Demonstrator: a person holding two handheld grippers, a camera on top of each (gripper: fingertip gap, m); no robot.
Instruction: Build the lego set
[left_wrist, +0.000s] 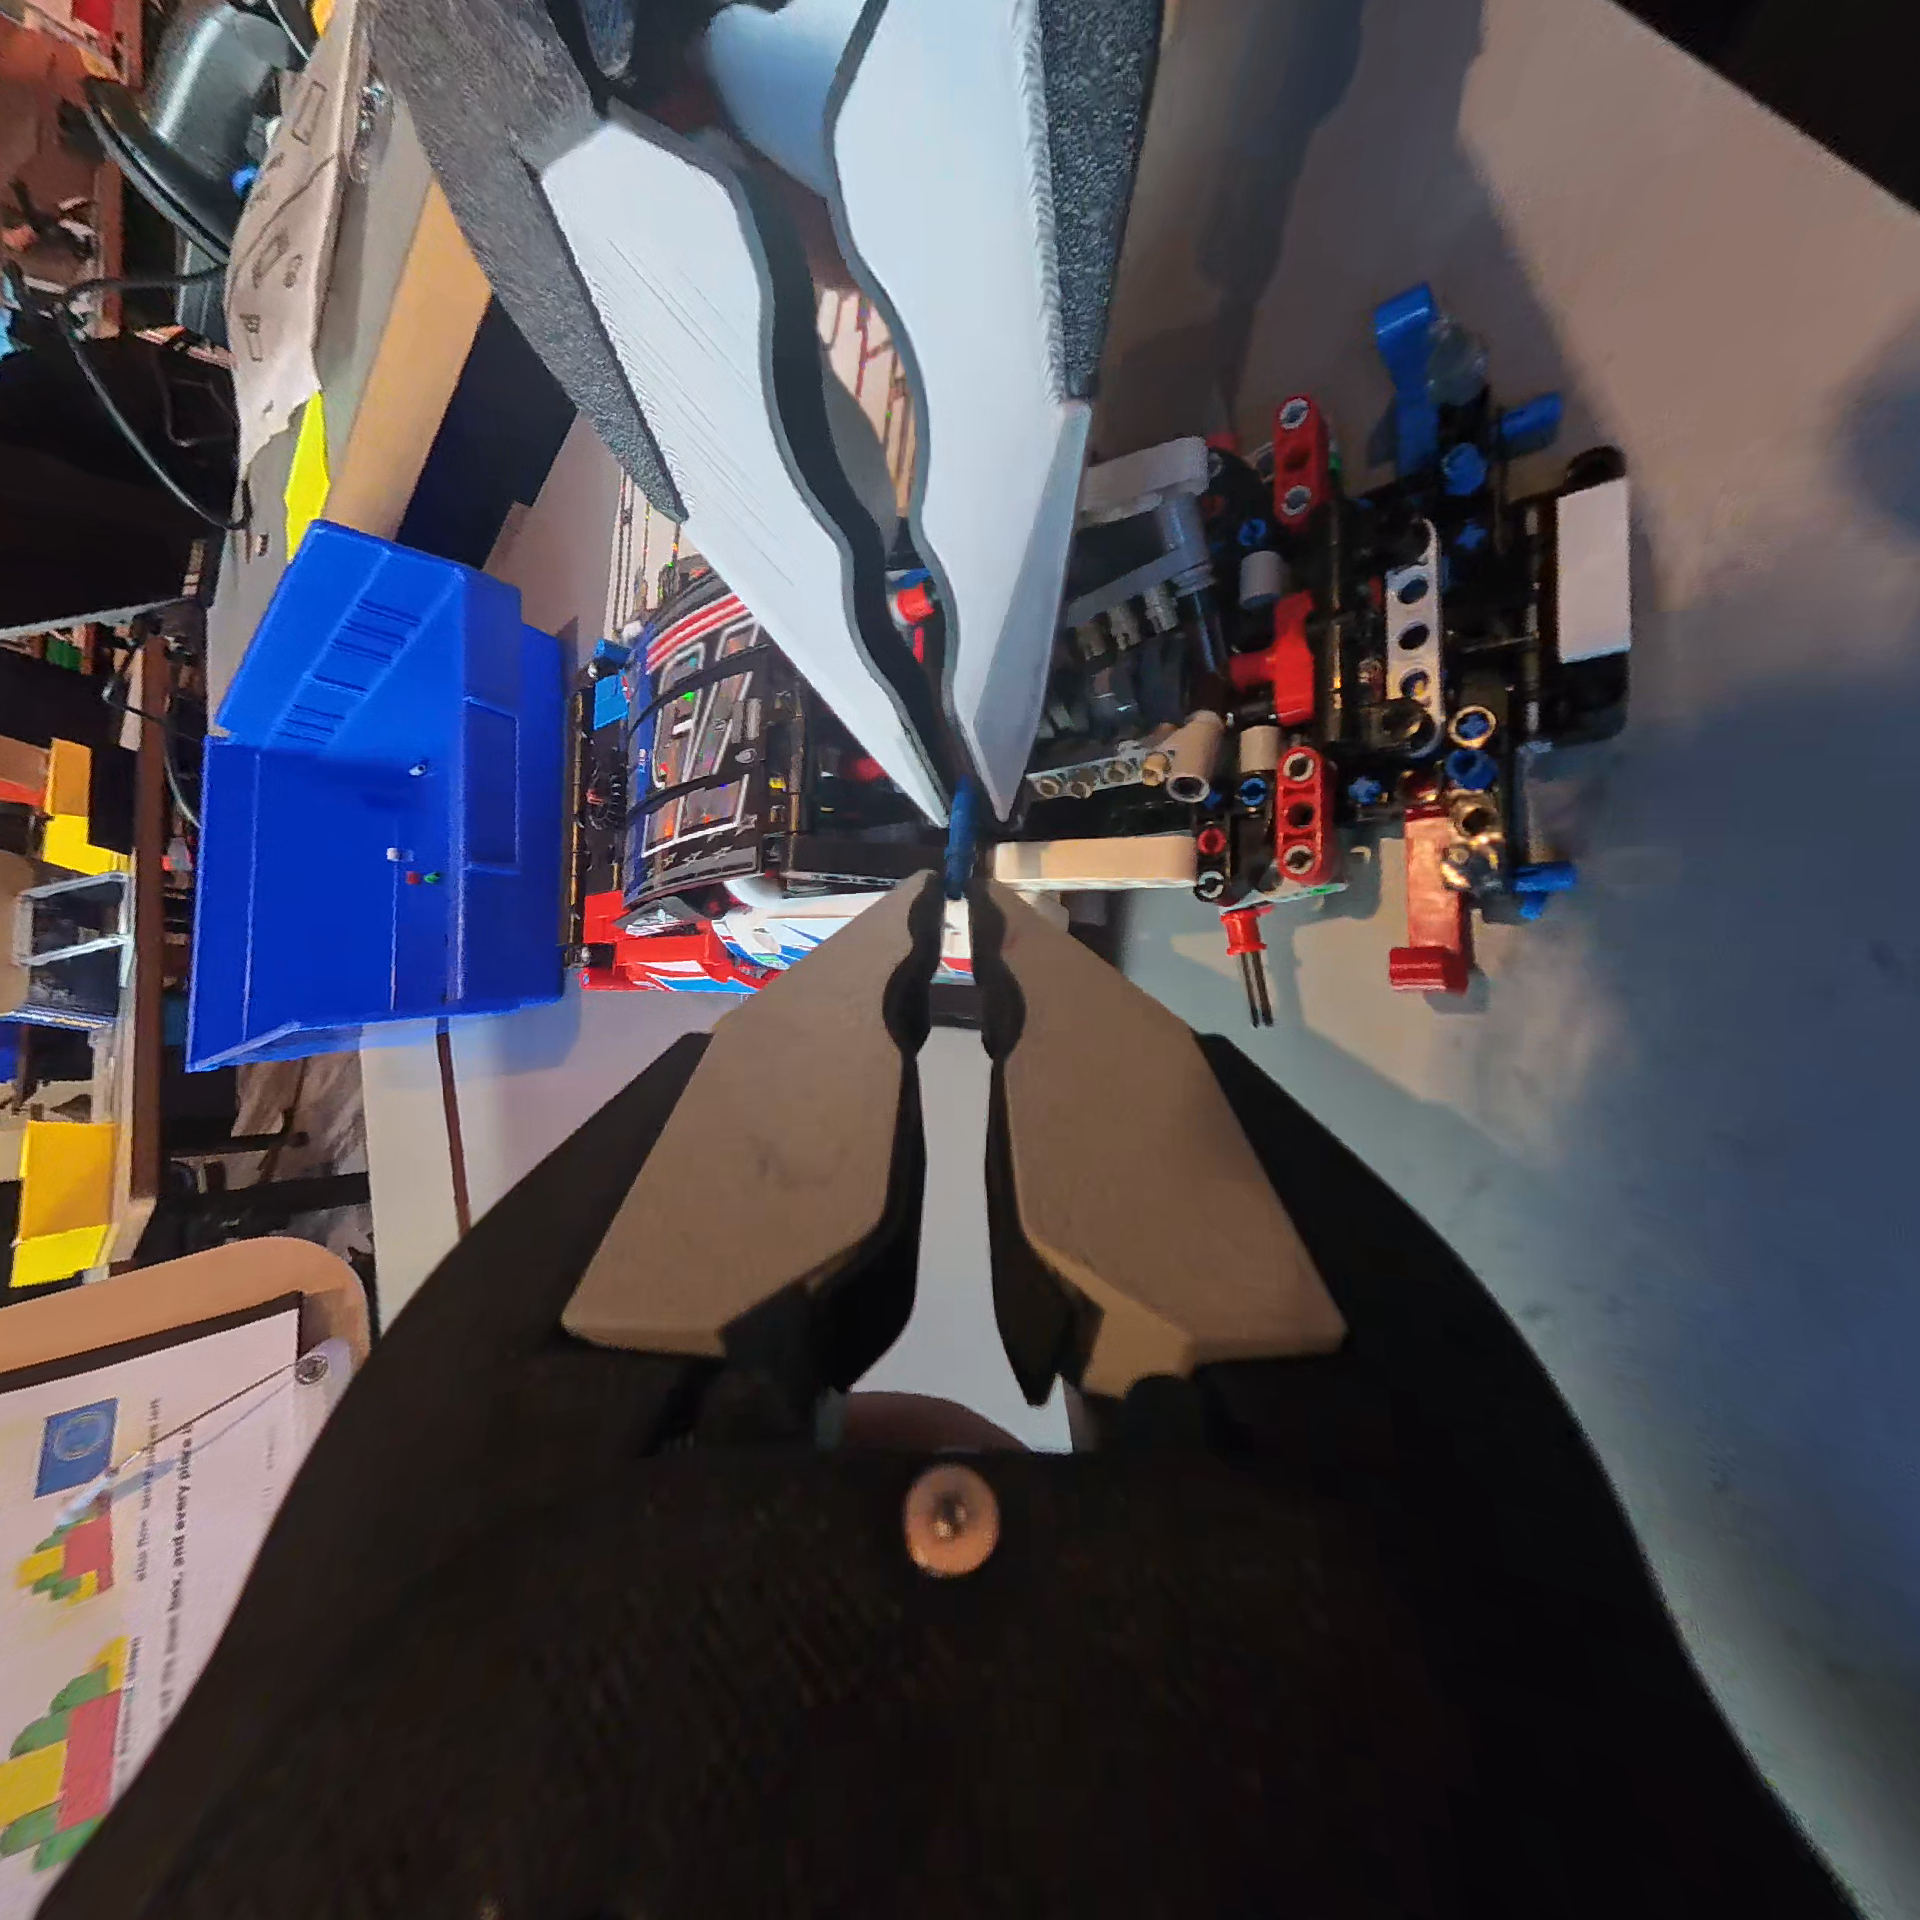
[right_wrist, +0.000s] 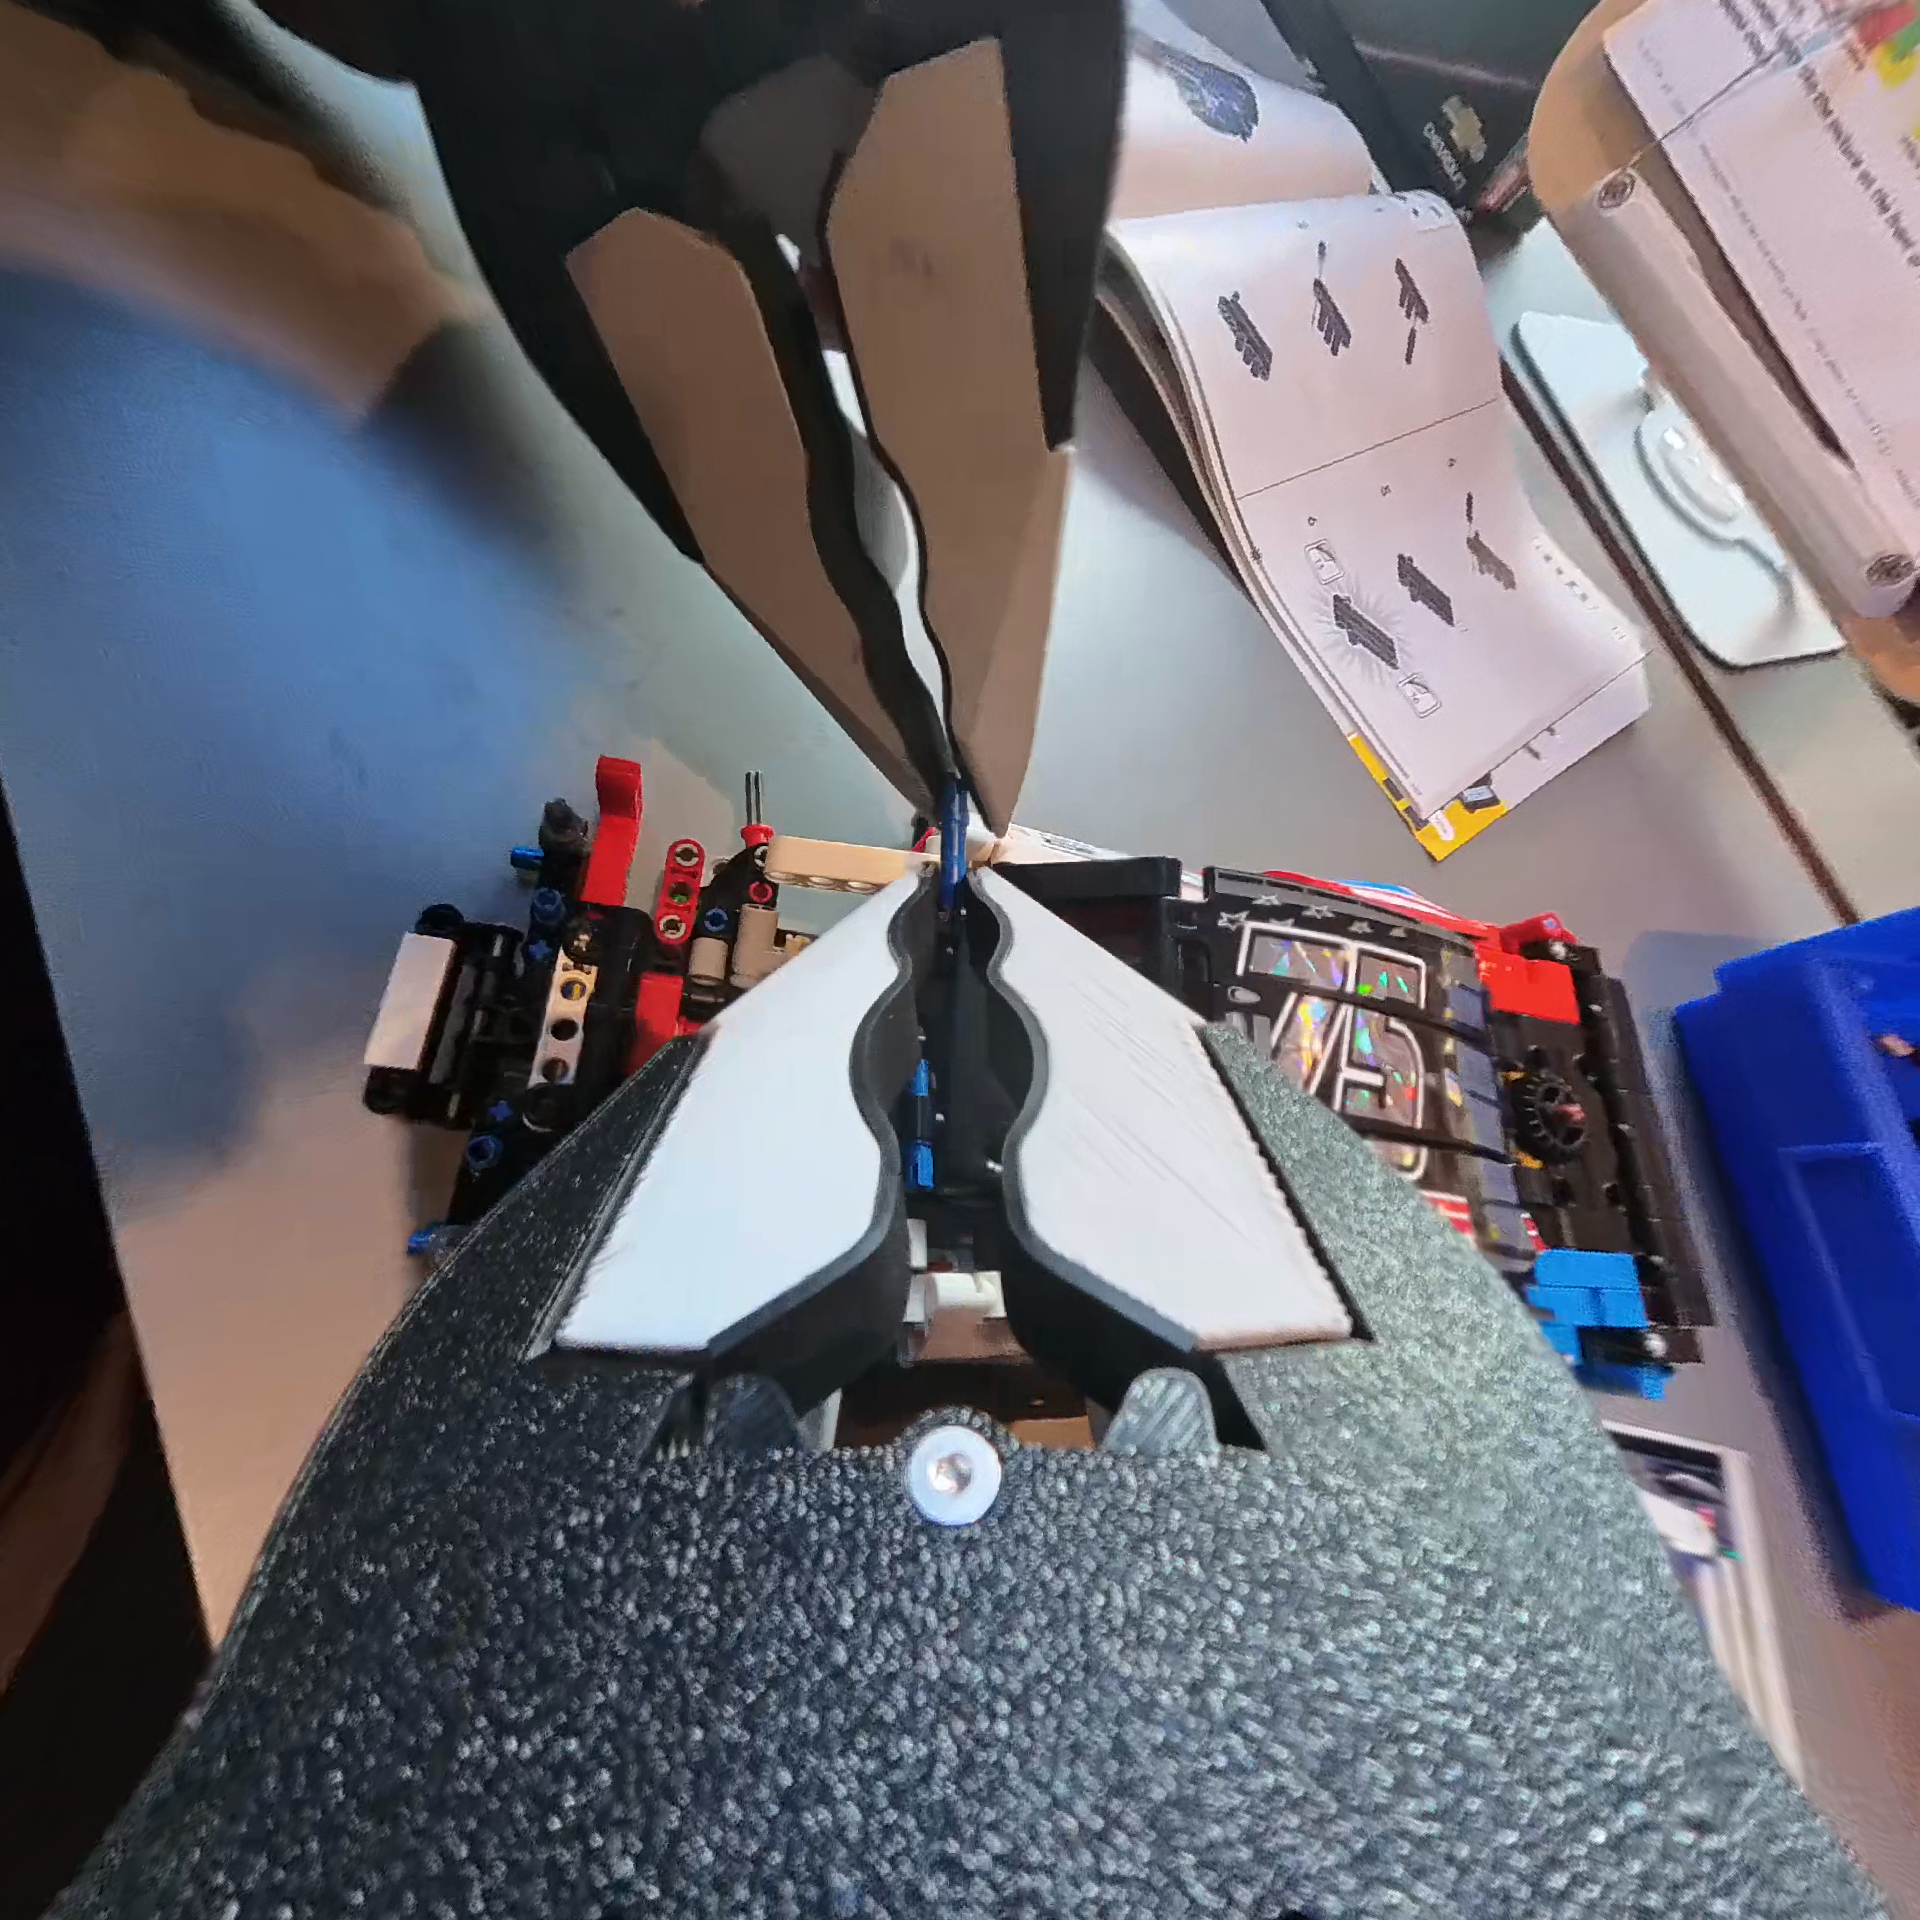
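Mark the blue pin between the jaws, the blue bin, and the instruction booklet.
blue pin (left_wrist: 958, 831): left wrist view, shaft between both jaw tips.
blue bin (left_wrist: 343, 790): left wrist view, outer side wall.
instruction booklet (right_wrist: 1382, 488): right wrist view, open page.

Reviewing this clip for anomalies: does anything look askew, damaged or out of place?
Nothing looks damaged or spilled. One oddity: both the left gripper and the right gripper pinch the same small blue pin tip to tip above the lego car.

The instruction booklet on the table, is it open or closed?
Open. The instruction booklet lies with its pages spread, printed build-step drawings facing up, beside the lego model.
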